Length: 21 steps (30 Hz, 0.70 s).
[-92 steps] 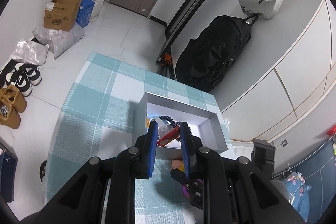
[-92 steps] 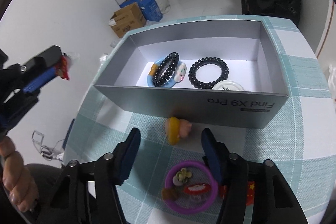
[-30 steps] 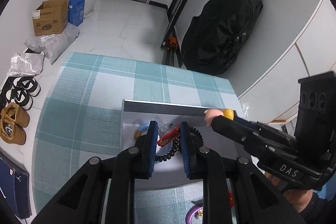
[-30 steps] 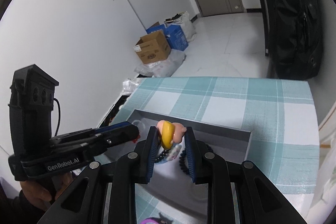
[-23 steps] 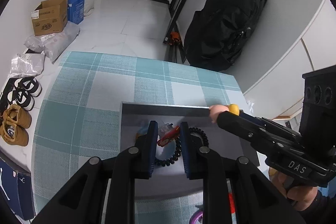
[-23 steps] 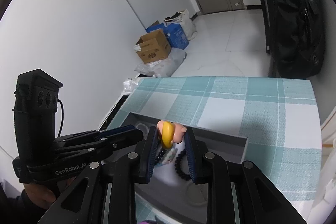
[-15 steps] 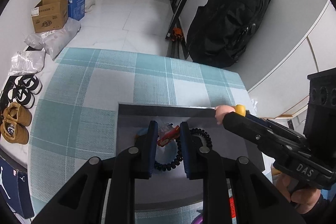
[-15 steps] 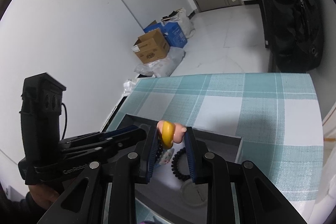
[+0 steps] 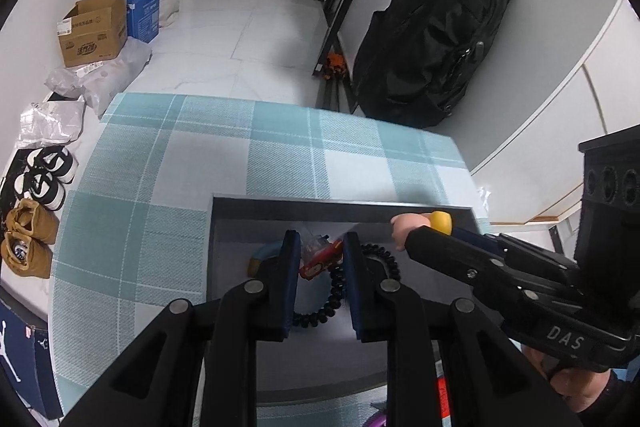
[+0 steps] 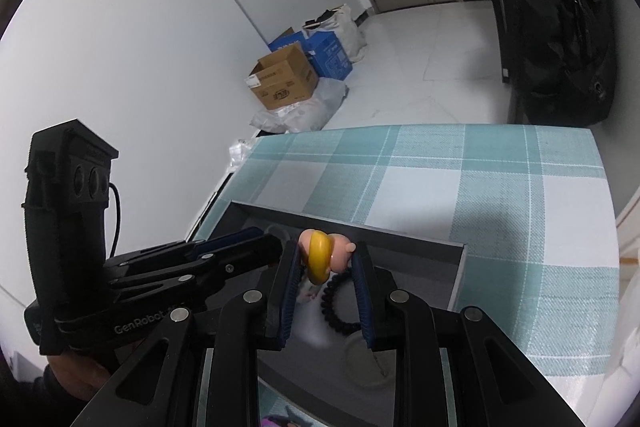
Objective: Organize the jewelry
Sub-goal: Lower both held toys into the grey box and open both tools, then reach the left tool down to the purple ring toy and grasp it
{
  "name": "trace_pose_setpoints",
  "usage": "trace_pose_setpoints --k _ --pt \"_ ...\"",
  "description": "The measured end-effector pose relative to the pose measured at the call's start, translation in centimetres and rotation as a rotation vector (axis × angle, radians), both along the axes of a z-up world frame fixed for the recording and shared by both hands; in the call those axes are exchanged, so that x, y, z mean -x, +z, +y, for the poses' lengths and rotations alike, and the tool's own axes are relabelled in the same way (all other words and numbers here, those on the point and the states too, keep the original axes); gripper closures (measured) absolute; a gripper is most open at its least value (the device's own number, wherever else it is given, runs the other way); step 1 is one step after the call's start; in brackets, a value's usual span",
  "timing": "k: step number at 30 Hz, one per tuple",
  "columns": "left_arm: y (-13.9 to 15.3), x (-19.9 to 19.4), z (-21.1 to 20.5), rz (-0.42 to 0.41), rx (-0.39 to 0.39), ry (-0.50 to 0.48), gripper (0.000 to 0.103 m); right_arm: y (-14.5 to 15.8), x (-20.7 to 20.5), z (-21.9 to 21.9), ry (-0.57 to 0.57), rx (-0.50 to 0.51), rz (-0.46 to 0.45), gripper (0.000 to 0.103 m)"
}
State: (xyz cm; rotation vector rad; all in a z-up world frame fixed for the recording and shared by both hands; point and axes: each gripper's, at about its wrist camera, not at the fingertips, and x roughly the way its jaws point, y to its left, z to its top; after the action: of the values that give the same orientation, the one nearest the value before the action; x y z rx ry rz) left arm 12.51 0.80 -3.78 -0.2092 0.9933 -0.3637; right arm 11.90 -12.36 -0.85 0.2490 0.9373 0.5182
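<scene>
An open grey box [image 9: 340,203] lies on the teal checked cloth [image 9: 160,219]. Inside it lie a black bead bracelet [image 9: 380,259] and a blue ring [image 9: 262,251]. My left gripper [image 9: 320,243] hangs over the box, shut on a small red clip [image 9: 320,262]. My right gripper [image 10: 325,259] hovers over the same box [image 10: 400,235] with a yellow and pink pig charm [image 10: 320,254] between its pads. Its jaws are opening, and the pads still touch the charm. The right gripper [image 9: 420,233] reaches in from the right in the left wrist view. A black coil bracelet [image 10: 336,307] lies below it.
A black bag [image 9: 432,39] leans on the wall beyond the table. Cardboard boxes [image 9: 94,29] and shoes [image 9: 30,239] sit on the floor to the left. A purple ring [image 9: 380,421] lies on the cloth in front of the box. A white round piece [image 10: 360,359] lies in the box.
Since the oldest frames my right gripper has taken the pig charm off the cloth, and both grippers have come over the box. In the last second they barely move.
</scene>
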Motion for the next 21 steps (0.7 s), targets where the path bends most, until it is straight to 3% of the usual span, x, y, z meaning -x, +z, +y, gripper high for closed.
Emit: trace_pose_setpoints --k 4,5,7,15,19,21 --pt "0.4 0.1 -0.3 -0.013 -0.004 -0.006 0.080 0.6 0.3 -0.1 -0.002 -0.003 -0.019 0.075" --pt "0.3 0.1 -0.4 -0.004 -0.014 -0.001 0.066 0.7 0.4 -0.1 -0.004 0.000 -0.024 0.071" --pt "0.2 0.1 -0.2 -0.004 -0.027 0.023 0.049 0.8 0.6 -0.3 -0.012 0.000 -0.035 0.064" --pt "0.7 1.1 0.3 -0.032 -0.016 0.032 0.048 1.3 1.2 -1.3 -0.058 -0.004 -0.043 0.058" --pt "1.1 1.9 0.4 -0.046 -0.030 0.040 0.048 1.9 1.7 -1.5 -0.075 -0.002 -0.063 0.047" --pt "1.4 2.3 0.4 -0.052 -0.039 0.044 0.048 2.1 2.0 -1.6 -0.079 0.002 -0.067 0.046"
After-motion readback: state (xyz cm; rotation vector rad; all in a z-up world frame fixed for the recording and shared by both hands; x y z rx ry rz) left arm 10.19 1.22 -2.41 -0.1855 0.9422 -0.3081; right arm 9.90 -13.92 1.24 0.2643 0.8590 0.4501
